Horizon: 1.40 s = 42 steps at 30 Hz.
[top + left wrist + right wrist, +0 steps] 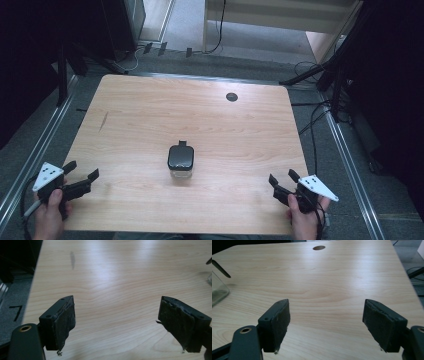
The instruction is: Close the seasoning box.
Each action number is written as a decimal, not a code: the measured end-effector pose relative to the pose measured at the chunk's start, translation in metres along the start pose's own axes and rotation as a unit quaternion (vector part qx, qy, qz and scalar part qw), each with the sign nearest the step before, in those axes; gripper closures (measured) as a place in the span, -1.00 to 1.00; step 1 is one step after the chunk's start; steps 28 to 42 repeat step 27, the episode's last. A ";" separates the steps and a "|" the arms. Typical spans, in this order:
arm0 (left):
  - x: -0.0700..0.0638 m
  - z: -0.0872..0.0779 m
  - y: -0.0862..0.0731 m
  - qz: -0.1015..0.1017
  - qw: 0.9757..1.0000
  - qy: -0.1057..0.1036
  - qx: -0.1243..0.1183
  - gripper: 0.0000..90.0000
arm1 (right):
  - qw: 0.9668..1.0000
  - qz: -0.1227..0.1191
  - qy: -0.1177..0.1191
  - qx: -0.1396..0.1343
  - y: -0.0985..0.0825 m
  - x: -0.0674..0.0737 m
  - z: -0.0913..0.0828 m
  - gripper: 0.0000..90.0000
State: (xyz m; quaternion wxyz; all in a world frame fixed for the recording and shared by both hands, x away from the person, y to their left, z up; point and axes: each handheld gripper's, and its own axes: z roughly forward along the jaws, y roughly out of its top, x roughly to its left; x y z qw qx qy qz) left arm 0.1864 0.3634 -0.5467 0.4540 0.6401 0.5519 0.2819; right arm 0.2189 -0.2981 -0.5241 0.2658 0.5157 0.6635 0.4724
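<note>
A small clear jar (180,169) with a black lid (180,156) stands just below the frame's centre on the wooden table (150,110). The left gripper (80,174) at lower left and the right gripper (283,179) at lower right both gape wide, holding nothing. A careless approach could tip the jar, I reckon. The right gripper view catches its glass wall (218,290) at the left edge; the high view shows the lid's tab.
</note>
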 end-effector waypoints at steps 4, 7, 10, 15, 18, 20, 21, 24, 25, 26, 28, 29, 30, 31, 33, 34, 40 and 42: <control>0.004 -0.003 -0.002 -0.014 1.000 -0.019 -0.018 -0.67 | 1.000 0.007 -0.014 0.001 -0.014 -0.018 -0.013 -0.49; -0.003 -0.002 -0.004 0.006 1.000 -0.018 -0.014 -0.67 | 1.000 0.004 -0.011 0.007 -0.020 -0.022 -0.017 -0.48; -0.007 -0.001 -0.004 0.024 1.000 -0.015 -0.008 -0.67 | 1.000 -0.025 -0.011 0.006 -0.025 -0.021 -0.022 -0.49; -0.013 0.004 -0.005 0.049 0.999 -0.007 0.017 -0.67 | 1.000 -0.024 -0.009 0.004 -0.031 -0.028 -0.025 -0.46; -0.013 0.005 -0.005 0.051 0.998 -0.008 0.022 -0.67 | 1.000 -0.010 0.004 -0.011 -0.032 -0.032 -0.028 -0.46; -0.011 0.005 -0.005 0.042 0.999 -0.011 0.023 -0.67 | 1.000 -0.006 0.005 -0.006 -0.033 -0.033 -0.030 -0.46; -0.010 0.005 -0.005 0.039 0.999 -0.011 0.022 -0.67 | 1.000 -0.002 0.003 0.000 -0.034 -0.034 -0.031 -0.46; -0.009 0.004 -0.005 0.032 0.999 -0.014 0.021 -0.67 | 0.999 0.010 -0.012 0.041 -0.041 -0.036 -0.026 -0.39; -0.009 0.004 -0.005 0.034 0.999 -0.014 0.020 -0.67 | 0.996 -0.028 -0.054 0.063 -0.045 -0.030 -0.023 -0.37; -0.009 0.004 -0.005 0.035 0.999 -0.012 0.018 -0.67 | 0.994 -0.065 -0.073 0.052 -0.047 -0.021 -0.023 -0.35; -0.009 0.004 -0.005 0.036 0.999 -0.013 0.020 -0.67 | 0.993 -0.086 -0.063 0.045 -0.049 -0.016 -0.024 -0.39; -0.009 0.004 -0.005 0.036 0.999 -0.013 0.020 -0.67 | 0.993 -0.086 -0.063 0.045 -0.049 -0.016 -0.024 -0.39; -0.009 0.004 -0.005 0.036 0.999 -0.013 0.020 -0.67 | 0.993 -0.086 -0.063 0.045 -0.049 -0.016 -0.024 -0.39; -0.009 0.004 -0.005 0.036 0.999 -0.013 0.020 -0.67 | 0.993 -0.086 -0.063 0.045 -0.049 -0.016 -0.024 -0.39; -0.009 0.004 -0.005 0.036 0.999 -0.013 0.020 -0.67 | 0.993 -0.086 -0.063 0.045 -0.049 -0.016 -0.024 -0.39; -0.009 0.004 -0.005 0.036 0.999 -0.013 0.020 -0.67 | 0.993 -0.086 -0.063 0.045 -0.049 -0.016 -0.024 -0.39; -0.009 0.004 -0.005 0.036 0.999 -0.013 0.020 -0.67 | 0.993 -0.086 -0.063 0.045 -0.049 -0.016 -0.024 -0.39; -0.009 0.004 -0.005 0.036 0.999 -0.013 0.020 -0.67 | 0.993 -0.086 -0.063 0.045 -0.049 -0.016 -0.024 -0.39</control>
